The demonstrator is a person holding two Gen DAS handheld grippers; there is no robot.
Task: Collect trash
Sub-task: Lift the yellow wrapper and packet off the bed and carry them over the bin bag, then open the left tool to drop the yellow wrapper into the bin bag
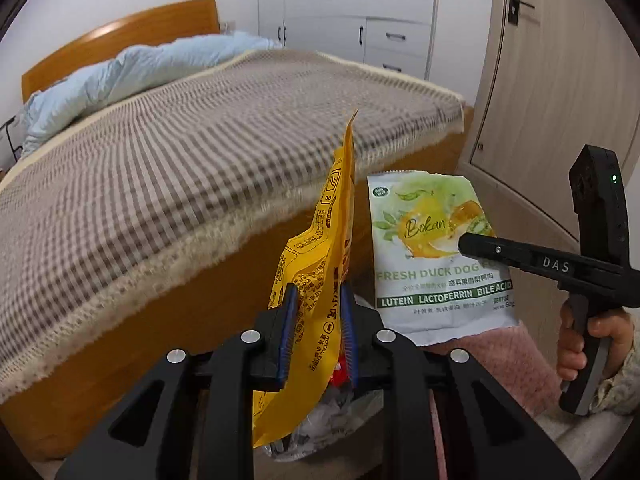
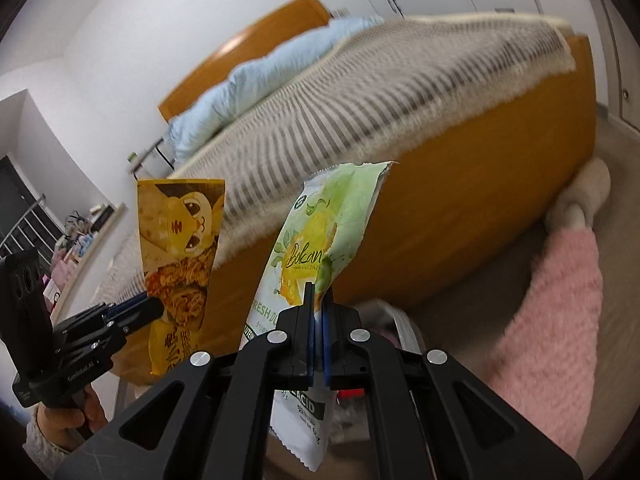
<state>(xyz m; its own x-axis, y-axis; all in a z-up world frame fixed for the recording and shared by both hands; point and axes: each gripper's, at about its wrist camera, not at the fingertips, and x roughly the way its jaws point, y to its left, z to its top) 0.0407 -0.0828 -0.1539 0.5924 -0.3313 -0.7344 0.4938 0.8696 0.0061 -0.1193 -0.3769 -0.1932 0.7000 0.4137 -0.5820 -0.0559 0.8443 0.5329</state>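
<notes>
My left gripper (image 1: 318, 300) is shut on a yellow snack wrapper (image 1: 320, 248) and holds it upright in the air; the wrapper also shows in the right wrist view (image 2: 180, 248), with the left gripper (image 2: 144, 306) on its lower edge. My right gripper (image 2: 318, 300) is shut on a white and green dog food pouch (image 2: 320, 232), held upright. The pouch also shows in the left wrist view (image 1: 432, 252), with the right gripper (image 1: 468, 242) on its right side. Both wrappers hang over a trash bin lined with a clear bag (image 1: 328, 412).
A bed with a checked blanket (image 1: 180, 176) and wooden frame (image 1: 168, 344) fills the left and back. A light blue duvet (image 1: 132, 76) lies at its head. A white wardrobe (image 1: 360, 12) and a door (image 1: 548, 80) stand behind. A pink-clad leg (image 2: 552, 320) is at the right.
</notes>
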